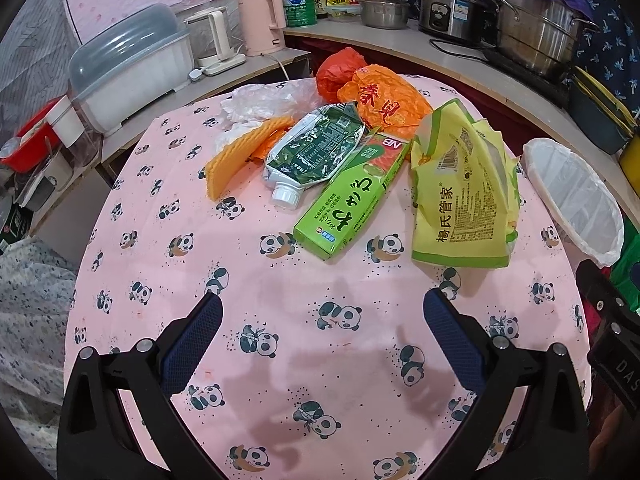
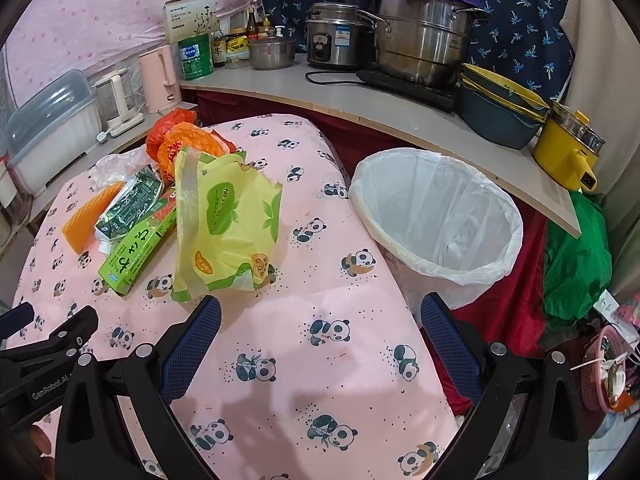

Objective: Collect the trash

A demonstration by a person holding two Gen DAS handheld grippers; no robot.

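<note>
- Left wrist view: the trash lies in a heap on the far part of the pink panda tablecloth (image 1: 280, 288): a yellow bag (image 1: 464, 184), a green box (image 1: 352, 196) touching it, a dark green pouch (image 1: 316, 148) with a white cap, an orange wafer-like piece (image 1: 236, 152), orange bags (image 1: 384, 100) and clear plastic (image 1: 264, 98) behind.
- Left gripper (image 1: 322, 316) is spread wide and holds nothing, above bare cloth near the heap.
- Right wrist view: the right gripper (image 2: 320, 316) is also spread and empty, above the table edge.
- Bin (image 2: 436, 216) with a white liner stands just beside the table, right of the yellow bag.
</note>
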